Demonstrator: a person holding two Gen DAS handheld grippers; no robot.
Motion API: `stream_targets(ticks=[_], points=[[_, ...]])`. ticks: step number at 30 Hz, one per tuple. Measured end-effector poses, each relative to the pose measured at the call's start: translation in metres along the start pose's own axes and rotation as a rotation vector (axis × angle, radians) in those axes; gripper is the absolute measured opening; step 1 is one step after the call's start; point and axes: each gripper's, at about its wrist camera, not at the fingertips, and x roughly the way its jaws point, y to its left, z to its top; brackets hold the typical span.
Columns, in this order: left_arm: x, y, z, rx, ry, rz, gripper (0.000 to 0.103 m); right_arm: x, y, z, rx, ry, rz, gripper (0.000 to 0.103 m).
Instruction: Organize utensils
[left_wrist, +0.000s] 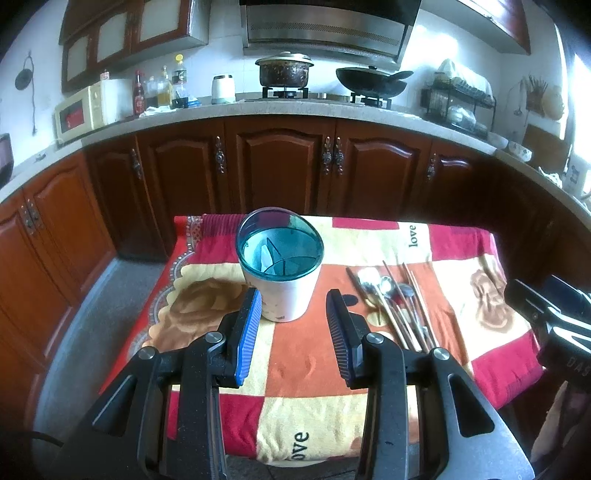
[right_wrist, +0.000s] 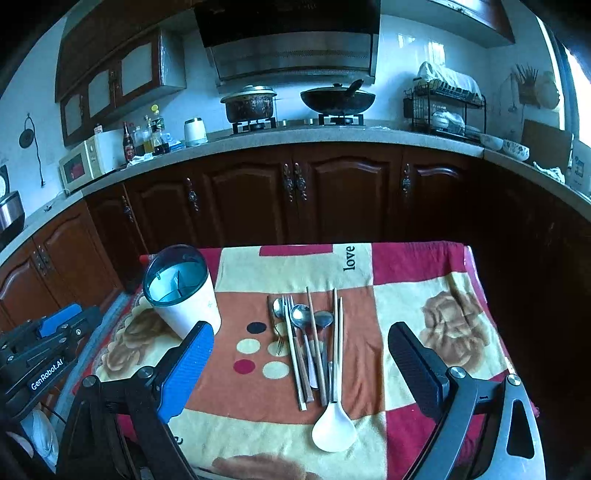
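Nothing appears sorted yet. The holder, a white cup with a teal divided insert, stands just ahead of the left gripper, whose jaws are spread wide and hold nothing; its compartments look empty. The utensils, spoons, a fork, chopsticks and a white ladle, lie bunched on the cloth straight ahead of the right gripper, also wide apart and empty. Every piece is left to be moved into the holder.
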Motion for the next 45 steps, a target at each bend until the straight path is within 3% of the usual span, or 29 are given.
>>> stream_targets(ticks=[13, 45], points=[[-0.006, -0.006, 0.004, 0.009, -0.019, -0.017, 0.036, -0.007, 0.001, 0.003, -0.010, -0.012, -0.018, 0.094], [0.011, -0.011, -0.001, 0.008, 0.038, -0.041, 0.036, 0.010, -0.004, 0.002, -0.018, 0.035, -0.054, 0.094]])
